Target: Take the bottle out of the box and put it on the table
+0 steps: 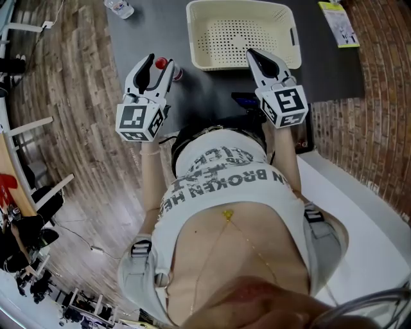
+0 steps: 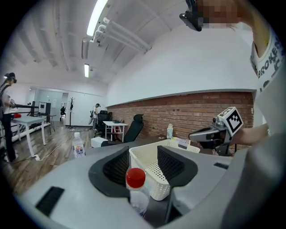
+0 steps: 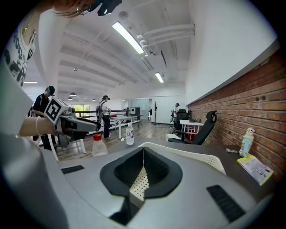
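Observation:
A clear bottle with a red cap (image 1: pixel 162 63) stands upright on the dark table (image 1: pixel 205 90), just left of the cream perforated basket (image 1: pixel 241 32). My left gripper (image 1: pixel 157 67) hangs over it, open. In the left gripper view the cap (image 2: pixel 135 177) sits low between the wide-apart jaws (image 2: pixel 144 163), and neither pad touches it. My right gripper (image 1: pixel 258 56) is at the basket's near rim; in its own view it (image 3: pixel 143 167) is shut on the perforated wall (image 3: pixel 137 185). The bottle (image 3: pixel 98 144) also shows at the left of the right gripper view. The basket looks empty.
A second clear bottle with a label (image 1: pixel 119 8) stands at the table's far left corner. A yellow leaflet (image 1: pixel 340 22) lies at the far right, near a brick wall. A dark phone-like object (image 1: pixel 245 99) lies by my right gripper. People and desks stand farther off.

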The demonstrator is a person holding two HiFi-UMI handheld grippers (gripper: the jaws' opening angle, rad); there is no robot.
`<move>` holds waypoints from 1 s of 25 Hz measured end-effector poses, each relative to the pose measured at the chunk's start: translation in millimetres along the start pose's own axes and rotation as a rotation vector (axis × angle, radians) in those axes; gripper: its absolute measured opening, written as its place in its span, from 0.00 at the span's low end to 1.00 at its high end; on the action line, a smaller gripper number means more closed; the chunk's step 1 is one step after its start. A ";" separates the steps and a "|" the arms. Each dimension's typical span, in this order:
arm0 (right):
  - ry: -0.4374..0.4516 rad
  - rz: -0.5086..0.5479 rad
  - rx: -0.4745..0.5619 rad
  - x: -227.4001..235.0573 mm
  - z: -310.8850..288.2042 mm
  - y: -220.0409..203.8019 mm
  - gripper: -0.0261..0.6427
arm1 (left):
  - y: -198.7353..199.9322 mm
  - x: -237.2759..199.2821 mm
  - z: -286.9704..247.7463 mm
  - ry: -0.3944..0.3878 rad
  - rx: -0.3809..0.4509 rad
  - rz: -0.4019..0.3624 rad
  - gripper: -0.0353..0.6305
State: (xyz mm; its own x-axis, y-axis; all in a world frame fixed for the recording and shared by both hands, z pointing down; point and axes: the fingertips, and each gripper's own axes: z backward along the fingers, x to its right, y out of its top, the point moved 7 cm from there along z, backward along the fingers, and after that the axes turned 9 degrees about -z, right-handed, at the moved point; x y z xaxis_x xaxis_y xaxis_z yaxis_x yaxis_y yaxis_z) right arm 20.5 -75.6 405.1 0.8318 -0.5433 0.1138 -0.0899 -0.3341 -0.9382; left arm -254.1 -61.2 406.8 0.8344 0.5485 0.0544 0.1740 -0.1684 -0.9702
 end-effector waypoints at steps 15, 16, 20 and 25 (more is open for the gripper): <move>0.000 0.001 0.008 -0.4 0.9 1.5 0.05 | 14.4 28.4 -14.2 -0.124 -0.009 -0.107 0.18; 0.004 0.003 0.009 -1.4 0.7 1.5 0.05 | 16.0 34.5 -17.3 -0.150 -0.010 -0.131 0.09; 0.024 0.011 0.013 -6.7 0.2 0.4 0.05 | 17.6 55.5 -28.7 -0.219 0.006 -0.129 0.06; 0.050 0.018 0.017 -16.1 0.2 0.1 0.05 | 19.8 73.3 -36.6 -0.258 0.025 -0.109 0.06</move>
State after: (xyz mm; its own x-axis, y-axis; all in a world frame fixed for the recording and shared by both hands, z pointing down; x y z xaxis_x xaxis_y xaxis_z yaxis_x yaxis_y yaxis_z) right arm 7.3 -66.7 403.1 0.8016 -0.5871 0.1131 -0.0948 -0.3114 -0.9455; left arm -170.3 -54.3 400.3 0.6501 0.7533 0.0998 0.2399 -0.0788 -0.9676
